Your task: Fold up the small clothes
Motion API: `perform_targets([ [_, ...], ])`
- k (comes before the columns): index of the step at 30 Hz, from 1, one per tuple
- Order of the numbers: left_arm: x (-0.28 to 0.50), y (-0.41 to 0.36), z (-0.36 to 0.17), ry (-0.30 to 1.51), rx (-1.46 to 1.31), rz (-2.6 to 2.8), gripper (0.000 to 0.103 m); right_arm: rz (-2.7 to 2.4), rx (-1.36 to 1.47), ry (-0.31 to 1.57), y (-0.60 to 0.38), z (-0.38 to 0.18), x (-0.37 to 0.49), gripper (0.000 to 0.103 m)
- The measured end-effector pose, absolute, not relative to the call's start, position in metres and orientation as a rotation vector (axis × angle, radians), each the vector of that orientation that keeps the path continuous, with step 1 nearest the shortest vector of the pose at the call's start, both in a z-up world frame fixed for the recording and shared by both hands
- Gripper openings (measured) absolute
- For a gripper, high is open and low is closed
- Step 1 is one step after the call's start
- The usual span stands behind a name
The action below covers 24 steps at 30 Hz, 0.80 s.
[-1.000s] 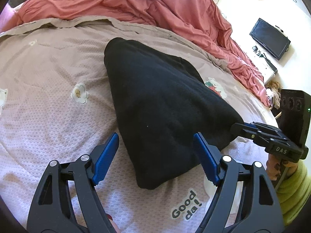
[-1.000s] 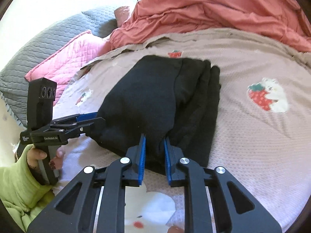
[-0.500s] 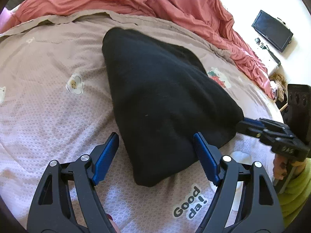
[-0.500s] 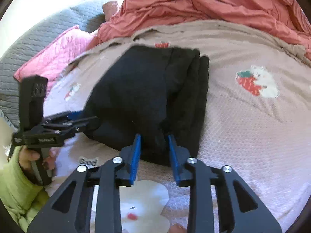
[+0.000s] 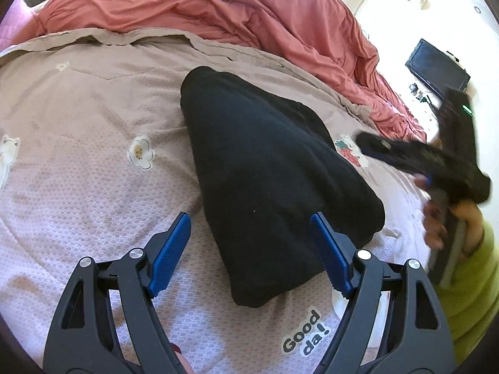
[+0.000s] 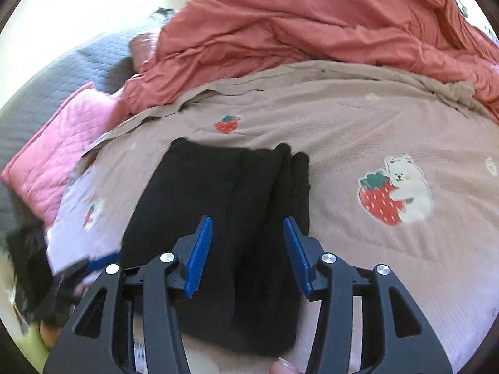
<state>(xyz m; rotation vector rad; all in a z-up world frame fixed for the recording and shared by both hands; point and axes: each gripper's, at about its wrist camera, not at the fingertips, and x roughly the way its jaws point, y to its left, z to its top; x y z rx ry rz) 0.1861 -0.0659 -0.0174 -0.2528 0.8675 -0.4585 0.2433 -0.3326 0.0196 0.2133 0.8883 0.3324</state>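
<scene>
A folded black garment [image 5: 268,174] lies on the pale pink printed bedspread [image 5: 87,168]. My left gripper [image 5: 249,243] is open and empty, its jaws straddling the garment's near corner from above. The right gripper shows in the left wrist view [image 5: 405,152], blurred, lifted off the garment's right edge. In the right wrist view the garment [image 6: 218,212] shows stacked folds along its right side. My right gripper [image 6: 248,249] is open and empty, held over the garment's near end.
A rumpled salmon duvet [image 5: 218,9] lies along the far side of the bed. A pink quilted pillow [image 6: 53,159] and a grey quilted one [image 6: 62,78] sit at the left. A dark screen [image 5: 436,65] stands off the bed at the right.
My right gripper opened, let go of the garment's edge and rose away from it. My left gripper stayed open and shifted only slightly.
</scene>
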Motion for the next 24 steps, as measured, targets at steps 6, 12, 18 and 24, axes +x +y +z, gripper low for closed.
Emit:
perform_targets([
  [6, 0.186, -0.067, -0.016, 0.857, -0.233, -0.458, 0.071, 0.27, 0.295, 0.994, -0.336, -0.013, 0.293, 0.047],
  [12, 0.188, -0.063, -0.016, 0.852, -0.241, -0.45, 0.071, 0.269, 0.294, 0.978, -0.33, -0.019, 0.29, 0.042],
  [18, 0.187, -0.062, -0.016, 0.85, -0.239, -0.443, 0.071, 0.247, 0.2, 0.921, -0.32, -0.008, 0.28, 0.042],
  [24, 0.185, -0.064, -0.015, 0.844, -0.231, -0.445, 0.071, 0.266, 0.142, 0.944, -0.307, -0.018, 0.282, 0.034],
])
